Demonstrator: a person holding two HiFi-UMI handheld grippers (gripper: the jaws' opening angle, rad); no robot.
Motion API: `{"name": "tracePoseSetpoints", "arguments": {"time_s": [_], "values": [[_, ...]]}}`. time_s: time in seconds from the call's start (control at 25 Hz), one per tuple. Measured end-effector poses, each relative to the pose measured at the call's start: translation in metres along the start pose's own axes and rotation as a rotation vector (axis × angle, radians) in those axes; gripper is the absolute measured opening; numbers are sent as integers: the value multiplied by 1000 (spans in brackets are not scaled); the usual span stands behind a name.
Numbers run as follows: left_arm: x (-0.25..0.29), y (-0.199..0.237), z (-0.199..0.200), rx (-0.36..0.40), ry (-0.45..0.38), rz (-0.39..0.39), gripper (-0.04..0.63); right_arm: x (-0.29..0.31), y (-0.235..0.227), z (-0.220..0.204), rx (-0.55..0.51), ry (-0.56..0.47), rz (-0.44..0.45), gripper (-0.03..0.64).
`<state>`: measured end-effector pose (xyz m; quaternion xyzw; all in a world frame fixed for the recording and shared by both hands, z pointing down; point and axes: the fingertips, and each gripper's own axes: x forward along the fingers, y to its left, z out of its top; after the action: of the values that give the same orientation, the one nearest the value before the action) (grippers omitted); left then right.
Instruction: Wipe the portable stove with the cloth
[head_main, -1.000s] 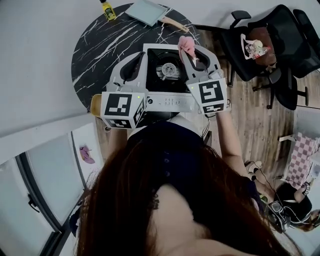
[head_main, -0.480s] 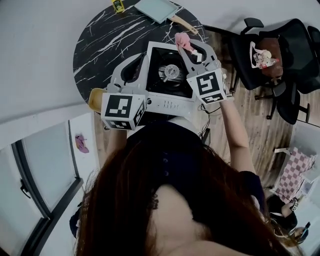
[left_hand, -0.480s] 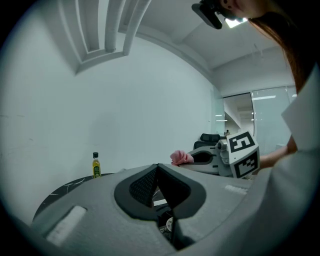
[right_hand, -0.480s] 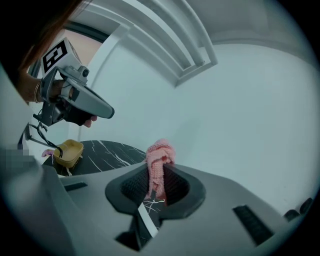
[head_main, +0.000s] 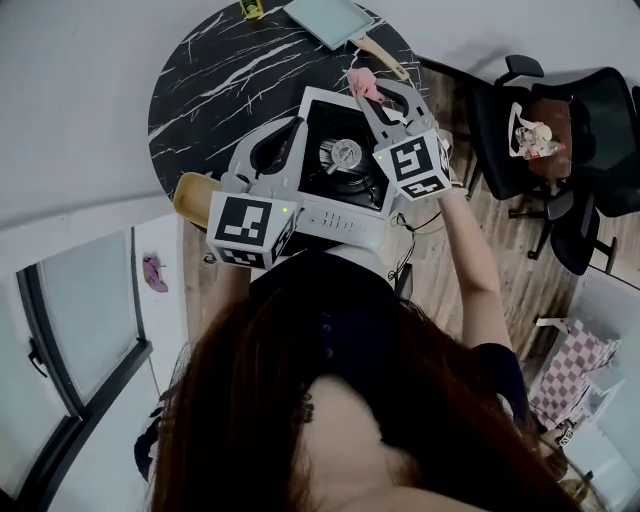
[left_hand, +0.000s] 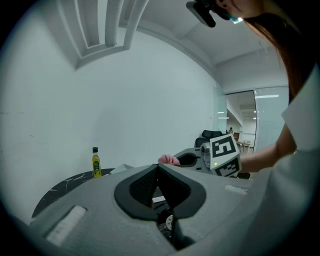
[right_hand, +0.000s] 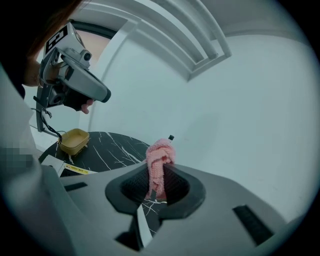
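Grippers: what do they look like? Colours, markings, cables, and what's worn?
Light grey moulded shells. The left gripper and right gripper each carry a cube of black-and-white square markers with a small green light; black mesh-textured pads line the jaws. Thin dark cables hang off the left one. The person wears a dark top.

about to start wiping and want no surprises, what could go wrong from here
The right hand-held gripper pinches the pink knitted cloth by a narrow fold; rubbing may pull it free.
The knit could snag on the round metal burner of the white portable stove.
The pale pan's wooden handle lies just beyond the cloth; a long stroke might knock it.
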<state>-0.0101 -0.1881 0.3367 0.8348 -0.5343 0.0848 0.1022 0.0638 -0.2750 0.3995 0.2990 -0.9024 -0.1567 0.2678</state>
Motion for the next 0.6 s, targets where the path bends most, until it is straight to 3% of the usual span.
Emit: {"name": "tracePoseSetpoints", "arguments": {"time_s": [0.6], "values": [[14,22,-25,-49,64,46,9,85,36,-38,-182,4,241,63]]}}
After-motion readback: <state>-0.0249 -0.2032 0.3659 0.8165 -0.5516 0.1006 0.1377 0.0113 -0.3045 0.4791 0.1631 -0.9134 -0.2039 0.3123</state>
